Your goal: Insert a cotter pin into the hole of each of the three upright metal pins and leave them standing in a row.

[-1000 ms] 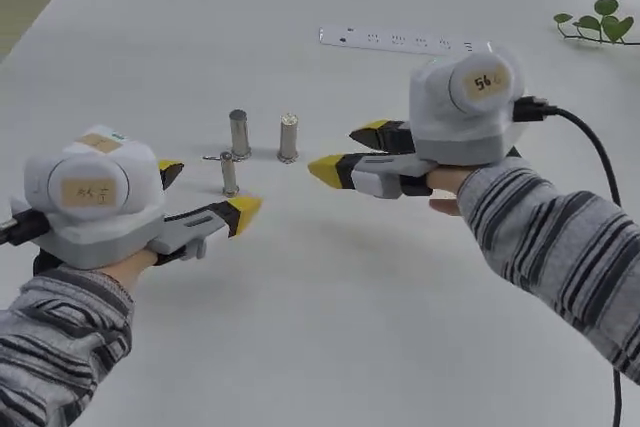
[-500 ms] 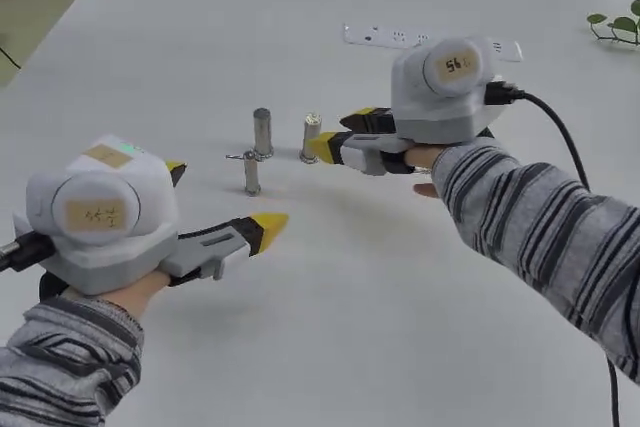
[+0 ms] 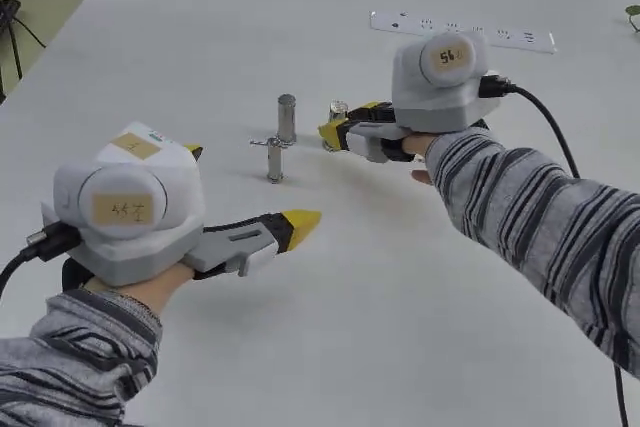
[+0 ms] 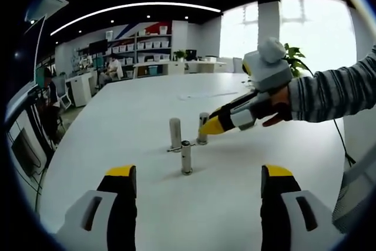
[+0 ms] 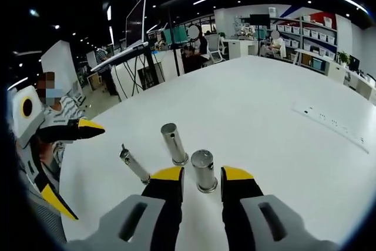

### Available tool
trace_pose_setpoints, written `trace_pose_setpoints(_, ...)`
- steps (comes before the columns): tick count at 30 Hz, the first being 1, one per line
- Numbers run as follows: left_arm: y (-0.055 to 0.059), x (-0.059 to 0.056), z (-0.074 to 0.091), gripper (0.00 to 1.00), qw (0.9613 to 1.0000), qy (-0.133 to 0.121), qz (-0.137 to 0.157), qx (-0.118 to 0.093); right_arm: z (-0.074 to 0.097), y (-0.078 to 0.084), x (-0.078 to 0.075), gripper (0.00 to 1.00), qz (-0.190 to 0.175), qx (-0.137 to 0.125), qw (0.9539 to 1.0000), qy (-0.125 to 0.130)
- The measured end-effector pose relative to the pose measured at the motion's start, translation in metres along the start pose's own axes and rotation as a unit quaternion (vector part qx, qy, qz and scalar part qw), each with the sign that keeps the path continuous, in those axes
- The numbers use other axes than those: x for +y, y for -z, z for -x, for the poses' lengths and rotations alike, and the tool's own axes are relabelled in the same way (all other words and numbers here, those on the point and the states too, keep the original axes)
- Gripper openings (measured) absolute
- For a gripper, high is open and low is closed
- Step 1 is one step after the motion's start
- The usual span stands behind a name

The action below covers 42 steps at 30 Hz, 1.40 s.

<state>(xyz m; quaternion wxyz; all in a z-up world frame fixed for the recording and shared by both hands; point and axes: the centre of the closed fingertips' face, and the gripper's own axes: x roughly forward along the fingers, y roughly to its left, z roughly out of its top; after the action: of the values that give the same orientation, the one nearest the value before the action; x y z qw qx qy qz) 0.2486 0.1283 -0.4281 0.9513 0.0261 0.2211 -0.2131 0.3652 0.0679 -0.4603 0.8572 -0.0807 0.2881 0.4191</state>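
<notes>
In the head view, the left gripper (image 3: 245,187) hovers low over the white table (image 3: 400,327), with its jaws spread wide and nothing between them. The right gripper (image 3: 338,128) is at the three metal pins, and its yellow tips stand on both sides of the right pin (image 3: 338,109). The back pin (image 3: 287,117) stands upright just beside it. The front pin (image 3: 274,161) stands a little nearer to the person, with a cotter pin (image 3: 262,143) through its hole (it sticks out to the side). A power strip (image 3: 460,32) lies far behind.

In the left gripper view, the left gripper (image 4: 198,174) is wide and holds nothing. The front pin (image 4: 187,157) is ahead between its jaws but well apart from them. The back pin (image 4: 175,133) and the right pin (image 4: 203,127) stand behind. The right gripper (image 4: 211,126) comes in from the right to the right pin.

In the right gripper view, the right gripper (image 5: 202,176) is narrow around the right pin (image 5: 204,170). A thin strip of table shows on each side, so the jaws are not pressing it. The back pin (image 5: 174,144) and the front pin (image 5: 134,164) are just behind. The left gripper (image 5: 67,163) is at the left.
</notes>
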Motion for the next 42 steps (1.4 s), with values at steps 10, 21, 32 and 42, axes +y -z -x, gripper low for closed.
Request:
trace_pose_setpoints(10,-0.008,-0.001,0.002,0.87,0.9997,0.005,0.014,-0.019,-0.011,-0.003,-0.004,0.1,0.008,-0.006,0.9999,0.007)
trace_pose_setpoints(21,-0.005,-0.003,-0.001,0.87,0.9999,0.012,0.007,-0.007,-0.004,-0.006,-0.003,0.09,0.012,-0.012,0.9995,0.027)
trace_pose_setpoints(32,-0.009,-0.007,-0.004,0.88,0.9998,0.019,-0.005,-0.008,0.026,0.006,-0.005,0.09,0.036,-0.009,0.9979,0.054)
trace_pose_setpoints(42,-0.011,-0.011,-0.007,0.88,0.9996,0.027,-0.005,-0.01,0.063,0.028,0.004,0.09,0.026,0.002,0.9972,0.07)
